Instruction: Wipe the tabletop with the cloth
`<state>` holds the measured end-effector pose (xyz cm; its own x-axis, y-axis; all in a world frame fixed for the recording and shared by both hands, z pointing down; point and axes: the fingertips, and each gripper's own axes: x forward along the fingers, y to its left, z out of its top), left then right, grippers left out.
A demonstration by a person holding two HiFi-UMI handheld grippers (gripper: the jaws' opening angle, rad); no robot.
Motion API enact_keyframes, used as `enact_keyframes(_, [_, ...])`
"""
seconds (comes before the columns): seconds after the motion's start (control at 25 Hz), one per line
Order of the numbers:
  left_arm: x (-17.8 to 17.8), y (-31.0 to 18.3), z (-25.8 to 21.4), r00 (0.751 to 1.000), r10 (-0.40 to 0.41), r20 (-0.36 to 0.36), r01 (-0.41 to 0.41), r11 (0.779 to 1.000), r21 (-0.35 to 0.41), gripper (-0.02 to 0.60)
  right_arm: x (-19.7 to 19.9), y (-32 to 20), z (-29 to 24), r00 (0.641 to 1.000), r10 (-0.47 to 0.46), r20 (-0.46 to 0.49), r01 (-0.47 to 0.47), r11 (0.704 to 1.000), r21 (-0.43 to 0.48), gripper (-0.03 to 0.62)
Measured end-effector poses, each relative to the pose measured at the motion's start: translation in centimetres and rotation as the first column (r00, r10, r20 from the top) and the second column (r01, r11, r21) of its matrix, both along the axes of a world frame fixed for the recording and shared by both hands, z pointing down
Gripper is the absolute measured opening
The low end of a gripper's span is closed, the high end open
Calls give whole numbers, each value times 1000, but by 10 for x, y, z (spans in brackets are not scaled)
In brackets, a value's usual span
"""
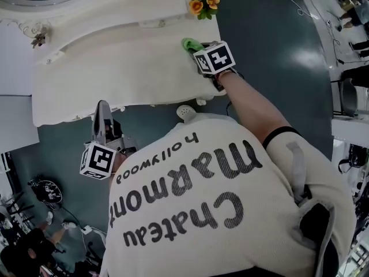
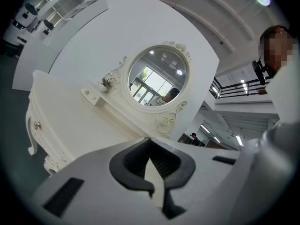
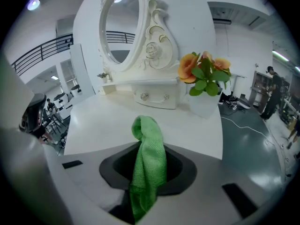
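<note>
Right hand-held gripper (image 3: 149, 175) pinching one cloth (image 3: 150, 142), one tabletop (image 3: 105, 121)

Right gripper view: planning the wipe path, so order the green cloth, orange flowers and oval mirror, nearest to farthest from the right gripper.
1. Green cloth, clamped in its jaws.
2. Orange flowers, ahead to the right.
3. Oval mirror, farther back, left.

Large black lettering reads "Chateau Marmont", with a smaller "Hollywood" beside it, across the person's cream short-sleeved fabric shirt (image 1: 225, 212), upside down in the head view. Two white marker cubes (image 1: 98, 160) (image 1: 214, 57) carry black square coded patterns, without letters or numbers.
</note>
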<state>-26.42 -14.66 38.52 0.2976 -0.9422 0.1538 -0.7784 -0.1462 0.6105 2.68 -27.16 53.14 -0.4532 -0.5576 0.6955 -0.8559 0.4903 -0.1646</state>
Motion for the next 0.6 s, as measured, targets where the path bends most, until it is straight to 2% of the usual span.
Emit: enact_keyframes(0.6, [8,-3,4,1000,28,-4,-28,1000,-13,8,35,6,0,997,83,1,-83,997,4,97])
